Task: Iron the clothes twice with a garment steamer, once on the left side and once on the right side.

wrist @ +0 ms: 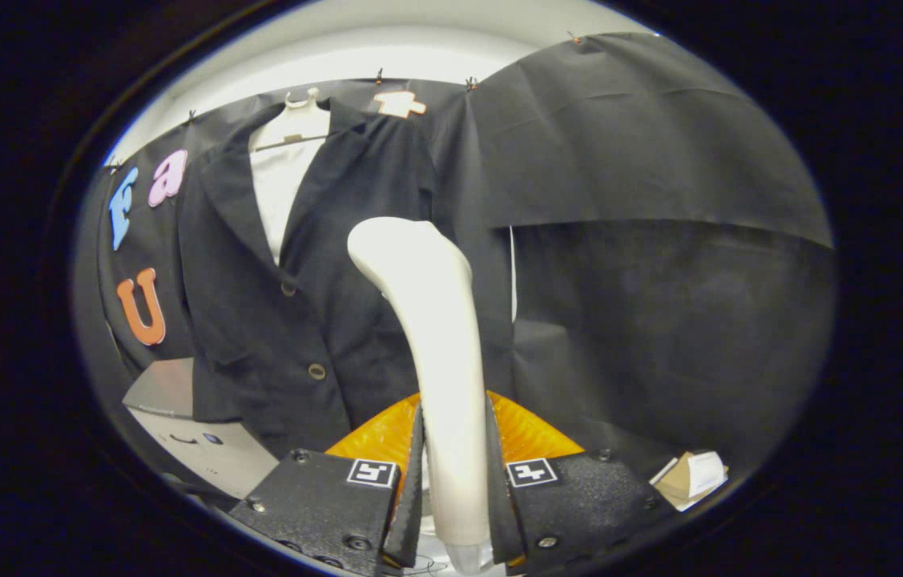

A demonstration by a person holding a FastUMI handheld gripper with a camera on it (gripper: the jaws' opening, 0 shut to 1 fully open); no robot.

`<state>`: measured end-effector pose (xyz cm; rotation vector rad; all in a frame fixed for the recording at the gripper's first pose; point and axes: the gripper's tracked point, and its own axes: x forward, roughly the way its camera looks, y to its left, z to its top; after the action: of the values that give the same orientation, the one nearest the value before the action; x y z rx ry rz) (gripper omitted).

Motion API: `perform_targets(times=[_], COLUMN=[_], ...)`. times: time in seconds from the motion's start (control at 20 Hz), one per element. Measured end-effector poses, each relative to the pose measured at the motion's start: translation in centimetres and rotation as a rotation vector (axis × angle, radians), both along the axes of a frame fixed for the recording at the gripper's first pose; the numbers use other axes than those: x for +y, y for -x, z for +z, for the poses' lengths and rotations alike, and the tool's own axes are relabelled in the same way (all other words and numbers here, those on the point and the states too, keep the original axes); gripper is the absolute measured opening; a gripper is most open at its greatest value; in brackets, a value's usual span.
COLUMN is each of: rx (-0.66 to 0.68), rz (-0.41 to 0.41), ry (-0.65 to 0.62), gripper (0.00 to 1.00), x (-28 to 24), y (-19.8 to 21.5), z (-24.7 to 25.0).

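A dark, cloth-draped worktop (619, 457) ran along the foot of the booth wall on the right. On it, near and to the right of the tongs (455, 417), lay a small folded piece of card and white paper (691, 477). The tongs' fingers pressed on both sides of the white steamer handle (435, 320). At near left stood a pale grey box (203, 449) with a darker top; what carried it could not be made out.

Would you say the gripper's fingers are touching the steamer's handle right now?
Touching. In the gripper view, both fingers press against the sides of the white steamer handle, no gap showing.
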<state>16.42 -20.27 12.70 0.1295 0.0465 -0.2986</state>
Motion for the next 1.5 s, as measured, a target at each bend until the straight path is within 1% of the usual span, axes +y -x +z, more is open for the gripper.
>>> perform_targets(times=[0.3, 0.4, 0.55, 0.8, 1.05, 1.25, 1.5], rx=[-0.079, -0.089, -0.097, -0.063, -0.045, -0.032, -0.003], rz=[0.044, 0.065, 0.068, 0.079, 0.053, 0.049, 0.046], ry=[0.018, 0.033, 0.080, 0.105, 0.127, 0.139, 0.154], gripper=[0.37, 0.37, 0.37, 0.37, 0.37, 0.37, 0.37], x=[0.2, 1.2, 2.4, 4.3, 4.7, 4.9, 4.7], y=[-4.1, -5.3, -7.2, -9.4, -10.7, -10.7, -9.7], z=[8.3, 10.1, 11.6, 10.7, 9.5, 8.5, 5.4])
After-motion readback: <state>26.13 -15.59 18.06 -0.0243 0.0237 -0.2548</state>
